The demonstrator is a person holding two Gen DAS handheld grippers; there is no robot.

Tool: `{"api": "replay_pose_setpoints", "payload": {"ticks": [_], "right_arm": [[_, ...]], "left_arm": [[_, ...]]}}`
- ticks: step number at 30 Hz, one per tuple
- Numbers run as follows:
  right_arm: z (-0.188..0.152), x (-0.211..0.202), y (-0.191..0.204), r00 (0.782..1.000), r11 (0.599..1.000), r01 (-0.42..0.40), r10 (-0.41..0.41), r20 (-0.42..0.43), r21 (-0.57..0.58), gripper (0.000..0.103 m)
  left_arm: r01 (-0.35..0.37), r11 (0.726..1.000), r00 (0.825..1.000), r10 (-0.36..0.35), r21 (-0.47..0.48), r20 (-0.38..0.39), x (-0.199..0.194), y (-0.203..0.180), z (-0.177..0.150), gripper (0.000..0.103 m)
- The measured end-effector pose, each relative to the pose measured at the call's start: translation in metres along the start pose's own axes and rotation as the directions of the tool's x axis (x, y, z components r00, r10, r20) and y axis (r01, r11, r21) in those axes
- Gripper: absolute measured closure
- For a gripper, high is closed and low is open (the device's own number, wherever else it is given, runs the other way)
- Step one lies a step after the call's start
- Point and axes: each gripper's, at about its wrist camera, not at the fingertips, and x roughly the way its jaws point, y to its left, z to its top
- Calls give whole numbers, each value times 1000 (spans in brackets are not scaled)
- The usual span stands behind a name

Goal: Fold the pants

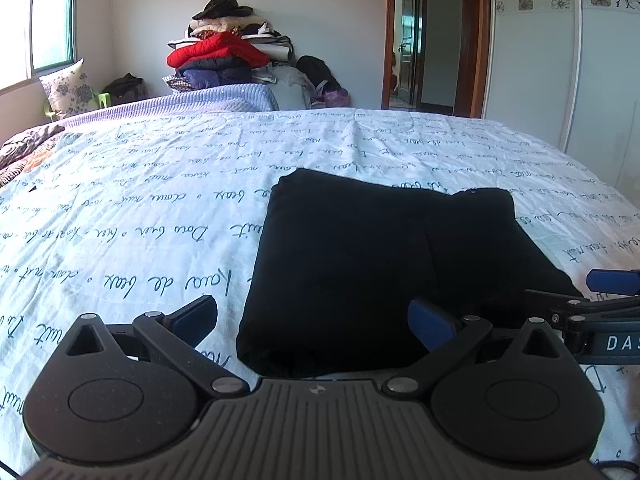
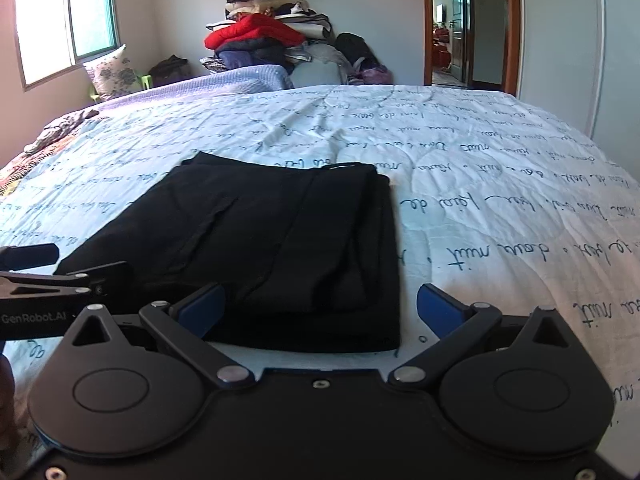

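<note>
The black pants lie folded into a thick rectangle on the white bedspread with blue script. My left gripper hovers at the near edge of the bundle, open, fingers spread wide and holding nothing. In the right wrist view the same folded pants lie flat ahead. My right gripper is open too, straddling the near right corner of the pants without touching the cloth. The right gripper shows at the right edge of the left view, and the left gripper at the left edge of the right view.
A tall heap of clothes with a red jacket stands beyond the bed's far edge. A floral pillow leans by the window. A patterned cloth lies at the bed's left. An open doorway and wardrobe doors are at the right.
</note>
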Motion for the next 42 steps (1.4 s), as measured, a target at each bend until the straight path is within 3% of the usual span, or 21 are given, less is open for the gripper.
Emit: {"api": "replay_pose_setpoints", "payload": {"ticks": [42], "right_arm": [[-3, -2, 1, 1000, 1000, -13, 13, -12, 16, 0]], "left_arm": [[-4, 1000, 1000, 4, -12, -13, 1, 1, 0, 0]]}}
